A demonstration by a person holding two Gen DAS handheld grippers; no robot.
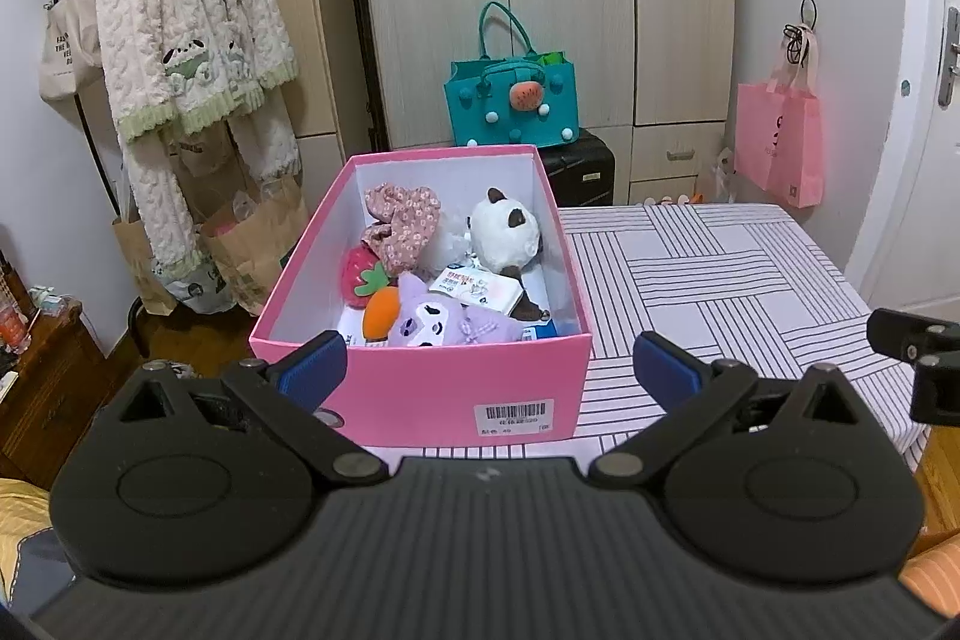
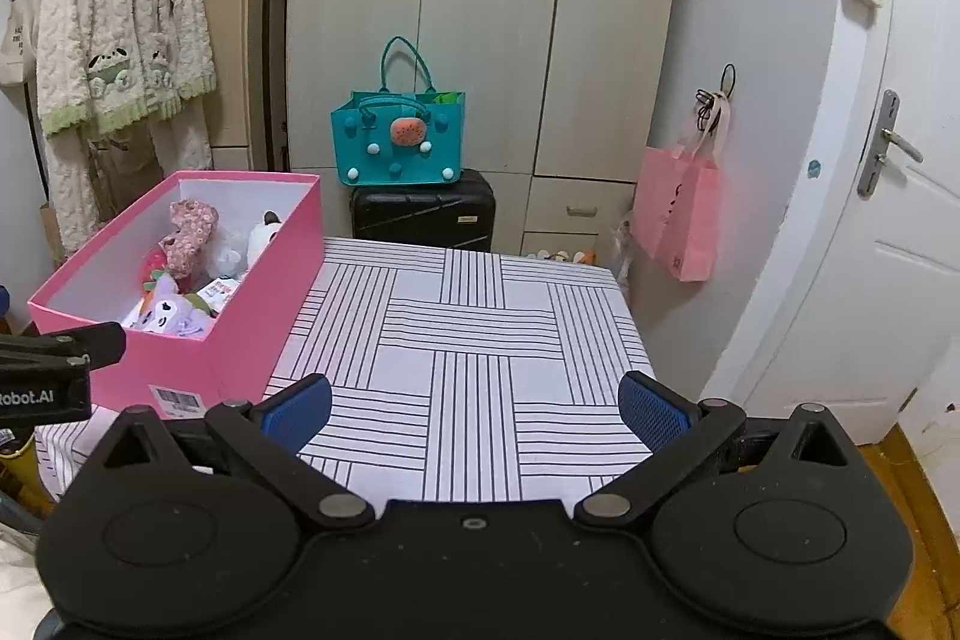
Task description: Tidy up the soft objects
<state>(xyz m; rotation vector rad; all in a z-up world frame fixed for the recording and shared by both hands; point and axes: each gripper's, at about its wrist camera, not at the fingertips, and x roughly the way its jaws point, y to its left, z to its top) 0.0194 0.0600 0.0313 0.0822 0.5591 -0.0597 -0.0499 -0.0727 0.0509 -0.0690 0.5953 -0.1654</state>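
pink box (image 1: 420, 388) between left gripper (image 1: 489, 367) fingers

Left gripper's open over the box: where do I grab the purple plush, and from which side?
Take the purple plush across its rounded head, coming straight down from above with the left gripper. It lies face-up on top of the pile, and the pink box walls probably block side approaches.

1 box (image 1: 420, 394), 5 plushies (image 1: 504, 232)
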